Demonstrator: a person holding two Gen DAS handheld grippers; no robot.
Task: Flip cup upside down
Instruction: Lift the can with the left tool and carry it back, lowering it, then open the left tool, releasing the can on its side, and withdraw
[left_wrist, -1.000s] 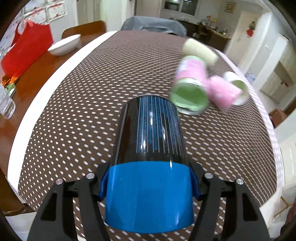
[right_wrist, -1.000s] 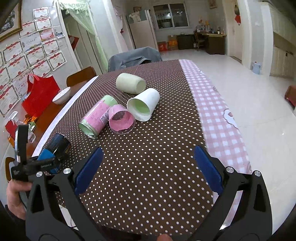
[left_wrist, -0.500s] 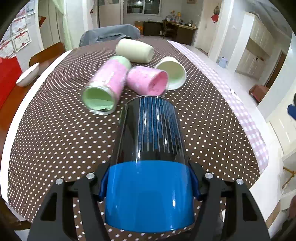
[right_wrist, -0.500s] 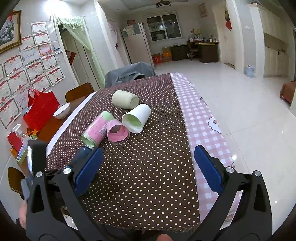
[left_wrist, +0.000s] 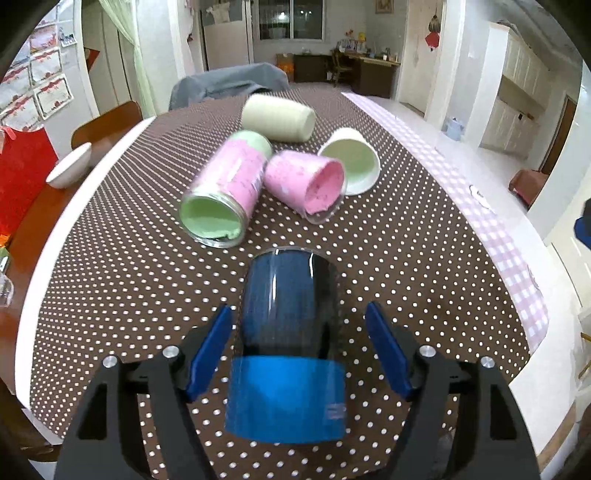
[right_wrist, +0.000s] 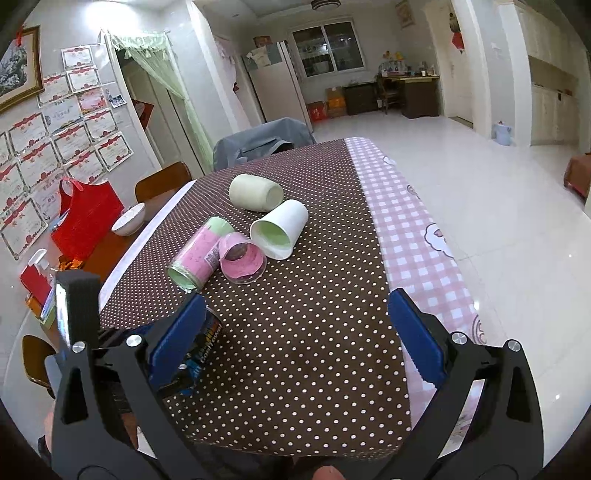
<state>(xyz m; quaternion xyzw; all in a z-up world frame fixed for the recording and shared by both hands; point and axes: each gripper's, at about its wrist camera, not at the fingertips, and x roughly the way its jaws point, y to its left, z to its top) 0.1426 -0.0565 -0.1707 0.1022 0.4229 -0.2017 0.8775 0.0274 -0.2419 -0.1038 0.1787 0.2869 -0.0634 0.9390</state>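
Cup (left_wrist: 286, 325) of dark blue, clear-walled plastic sits between the spread pads of the left gripper (left_wrist: 297, 349) near the near edge of the dotted brown tablecloth (left_wrist: 388, 266); a visible gap on each side says the jaws are open and not gripping it. Its long axis runs straight away from the jaws, toward the far edge. Whether it lies on the cloth or stands I cannot tell. Four more cups lie on their sides mid-table: the pink-and-green jar (left_wrist: 225, 188), cream cup (left_wrist: 279, 118), pink cup (left_wrist: 306, 184) and white cup (left_wrist: 351, 160). The right gripper (right_wrist: 295, 339) hangs wide open over the near edge, so the left is nearer.
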